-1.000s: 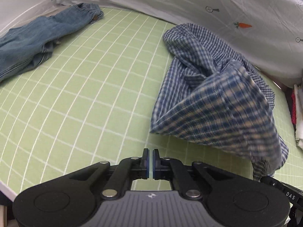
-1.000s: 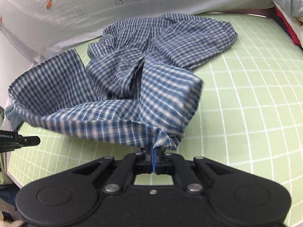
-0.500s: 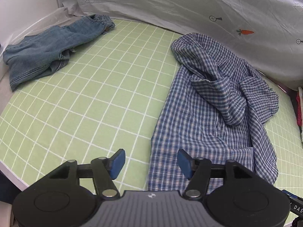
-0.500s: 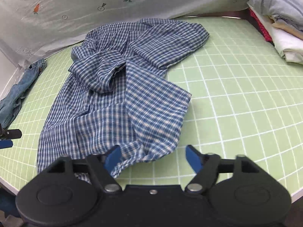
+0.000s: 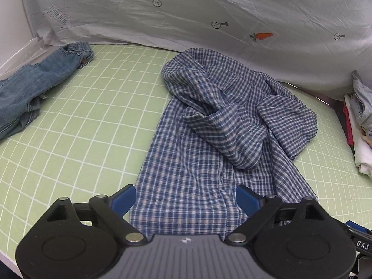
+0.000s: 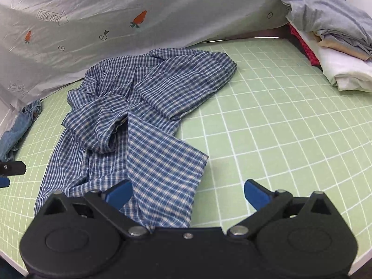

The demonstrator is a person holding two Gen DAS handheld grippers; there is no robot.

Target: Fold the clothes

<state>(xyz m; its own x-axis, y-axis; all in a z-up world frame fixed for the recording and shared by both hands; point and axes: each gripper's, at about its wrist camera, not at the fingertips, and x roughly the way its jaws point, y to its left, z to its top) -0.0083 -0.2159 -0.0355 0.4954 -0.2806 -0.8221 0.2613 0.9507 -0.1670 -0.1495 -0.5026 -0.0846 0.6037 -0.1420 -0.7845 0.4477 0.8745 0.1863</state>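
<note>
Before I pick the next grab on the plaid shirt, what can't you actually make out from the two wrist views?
- Plaid shirt: near hem hidden behind the left tongs body, left wrist view.
- Shirt collar and sleeves: buried in bunched folds, both views.
- Jeans: cut off by the left edge.
- Folded stack: cut off by the right edge, right wrist view.
- Right tongs: only a tip shows in the left view.

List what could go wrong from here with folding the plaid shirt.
1. The plaid shirt is bunched, a sleeve rolled across its middle; folding now would likely trap wrinkles.
2. Both the left gripper and the right gripper have open jaws near the hem; a hasty pinch may catch only one layer.
3. The shirt's far edge lies against the grey backdrop sheet, so spreading it out could snag that sheet.
</note>
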